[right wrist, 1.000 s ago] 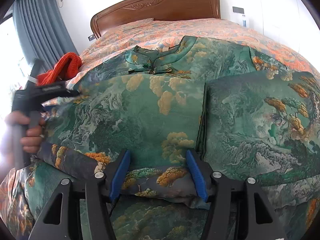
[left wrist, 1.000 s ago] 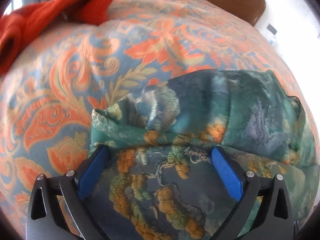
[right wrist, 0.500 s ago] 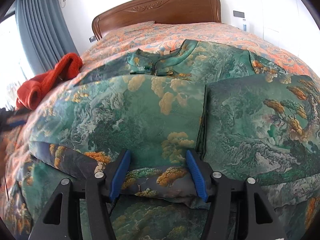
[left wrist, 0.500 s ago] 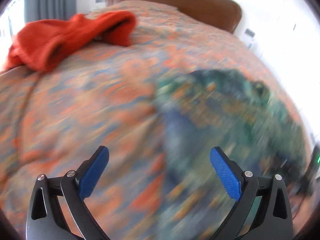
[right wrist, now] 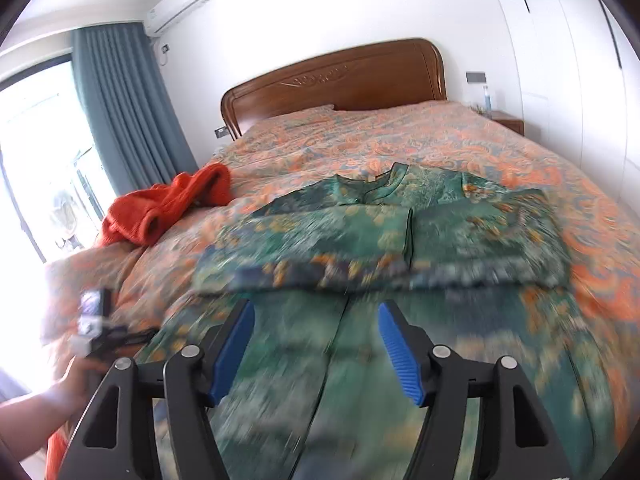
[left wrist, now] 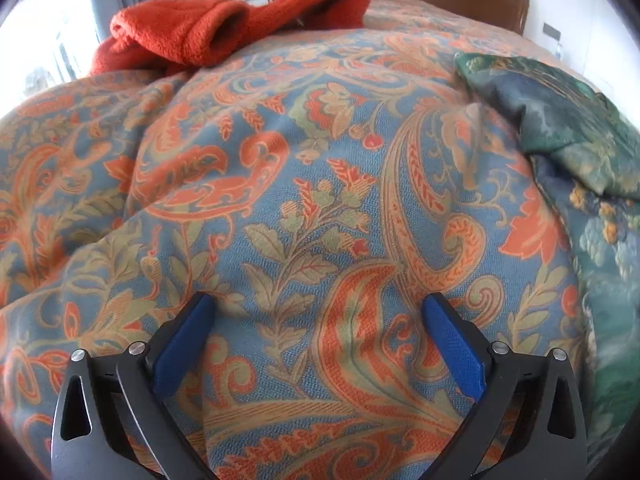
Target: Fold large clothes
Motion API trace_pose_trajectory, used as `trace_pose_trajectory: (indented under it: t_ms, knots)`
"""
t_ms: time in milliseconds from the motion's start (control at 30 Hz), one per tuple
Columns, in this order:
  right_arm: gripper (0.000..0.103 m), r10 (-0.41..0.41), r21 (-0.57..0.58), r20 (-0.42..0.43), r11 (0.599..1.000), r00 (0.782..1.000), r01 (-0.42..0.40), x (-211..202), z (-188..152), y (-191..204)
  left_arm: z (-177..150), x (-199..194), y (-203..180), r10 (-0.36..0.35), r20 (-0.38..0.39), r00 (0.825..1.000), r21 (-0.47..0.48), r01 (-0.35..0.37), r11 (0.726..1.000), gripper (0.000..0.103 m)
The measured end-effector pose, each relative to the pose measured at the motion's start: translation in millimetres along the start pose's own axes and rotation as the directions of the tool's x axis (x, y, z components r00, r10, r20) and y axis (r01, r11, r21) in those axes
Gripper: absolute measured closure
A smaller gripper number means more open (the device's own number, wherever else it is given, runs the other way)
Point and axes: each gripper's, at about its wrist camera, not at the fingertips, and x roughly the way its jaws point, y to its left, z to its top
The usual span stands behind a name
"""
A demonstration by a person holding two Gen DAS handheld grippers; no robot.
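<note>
A large green patterned garment [right wrist: 380, 240] lies on the bed, collar toward the headboard, both sides folded inward and meeting at the middle. Its lower part runs under my right gripper [right wrist: 316, 344], which is open, empty and raised above the cloth. In the left wrist view the garment's edge [left wrist: 572, 128] shows at the right. My left gripper [left wrist: 316, 320] is open and empty over the bare bedspread, left of the garment. It also shows blurred in the right wrist view [right wrist: 96, 332], held by a hand.
The bed has an orange and blue paisley bedspread [left wrist: 280, 160] and a wooden headboard [right wrist: 336, 80]. An orange knitted sweater [right wrist: 168, 208] lies crumpled at the bed's left side, also in the left wrist view [left wrist: 224, 28]. A curtain [right wrist: 128, 112] and window are at the left.
Both grippers have let go of the garment and pulled back. The left one swung left off the cloth onto the bedspread. The right one rose and drew back from the folded edge.
</note>
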Motion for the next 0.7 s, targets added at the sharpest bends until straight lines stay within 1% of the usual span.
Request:
trace_pose_trajectory:
  t_ms: [67,133,200,300,433,533,700]
  knots:
    - [0.036,-0.024,-0.029,0.018,0.999,1.0,0.024,-30.2,-23.4,15.2,-5.1,-2.7,1.1,0.008,0.025,1.0,0.003,-0.008,1.0,0.0]
    - [0.036,-0.039,-0.03,0.029,0.999,0.999,0.04,-51.1,-41.6,22.3,-4.6,-0.4,-0.2,0.012,0.013,1.0,0.014,-0.012,1.0,0.0]
    - [0.036,-0.039,0.003,0.024,0.999,0.999,0.038,-68.5,-57.7,25.7,-2.5,2.5,-0.8,0.013,-0.004,1.0,0.018,-0.013,1.0,0.0]
    - [0.036,-0.039,0.052,0.027,0.998,0.999,0.037,-85.4,-69.1,24.8,-5.0,-1.0,-2.2,0.014,0.0,1.0,0.018,-0.014,1.0,0.0]
    - [0.036,-0.073,0.059,0.068,0.996,0.995,0.069,-106.4,-70.1,22.0,-2.8,0.6,-2.1,0.014,0.0,1.0,0.018,-0.014,1.0,0.0]
    - [0.035,-0.081,0.06,0.075,0.995,0.994,0.076,-110.3,-63.8,22.8,-2.7,0.5,-2.2,0.013,0.0,1.0,0.018,-0.013,1.0,0.0]
    - [0.035,-0.059,0.084,0.097,0.995,0.994,0.05,-111.1,-55.3,30.9,-2.9,0.3,-2.2,0.013,0.0,1.0,0.018,-0.013,1.0,0.0]
